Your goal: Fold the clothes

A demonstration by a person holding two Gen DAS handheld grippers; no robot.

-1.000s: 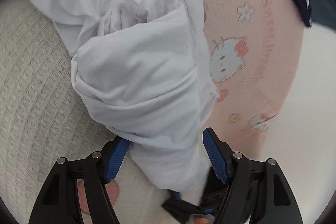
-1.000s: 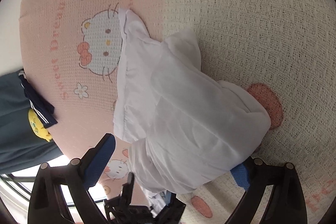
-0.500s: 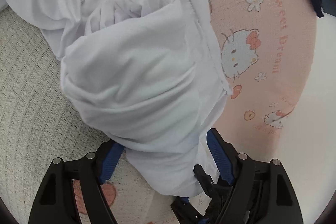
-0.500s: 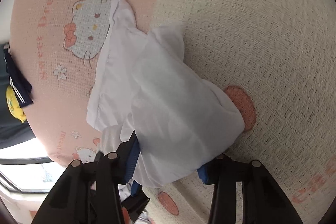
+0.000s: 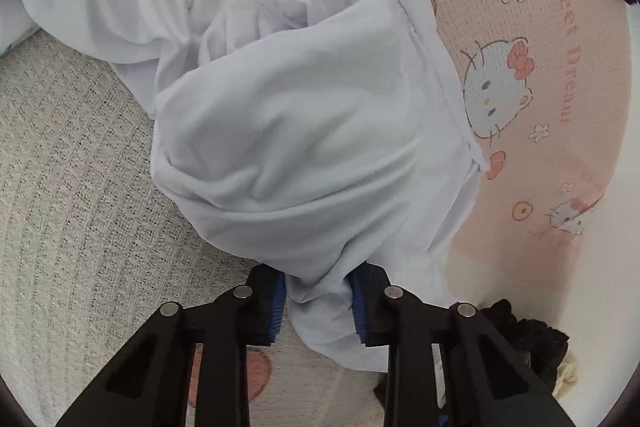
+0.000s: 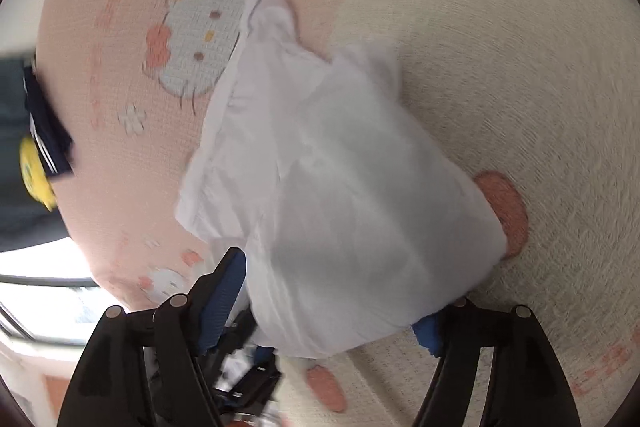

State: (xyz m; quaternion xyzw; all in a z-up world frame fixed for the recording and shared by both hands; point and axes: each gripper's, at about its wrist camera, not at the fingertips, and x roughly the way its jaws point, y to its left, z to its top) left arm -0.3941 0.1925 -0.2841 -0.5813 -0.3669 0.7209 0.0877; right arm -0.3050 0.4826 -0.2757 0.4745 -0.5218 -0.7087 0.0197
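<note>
Left wrist view: left tool (image 5: 318, 297) just closed, pinching the shirt (image 5: 312, 131); right tool (image 6: 332, 301) spread. Soft, floppy, grab the hem.

left gripper (image 5: 318, 301) jaws closed onto white garment (image 5: 312, 131) | right gripper (image 6: 328, 301) jaws reopened

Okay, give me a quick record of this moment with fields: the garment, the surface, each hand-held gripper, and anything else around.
garment: white garment, crumpled, unfolded
surface: pink and cream cartoon-cat blanket
left hand-held gripper: jaws just closed, pinching a bunch of the white cloth
right hand-held gripper: jaws just opened wider, cloth between them, not pinched
other: dark garment with yellow patch at the blanket's edge
</note>
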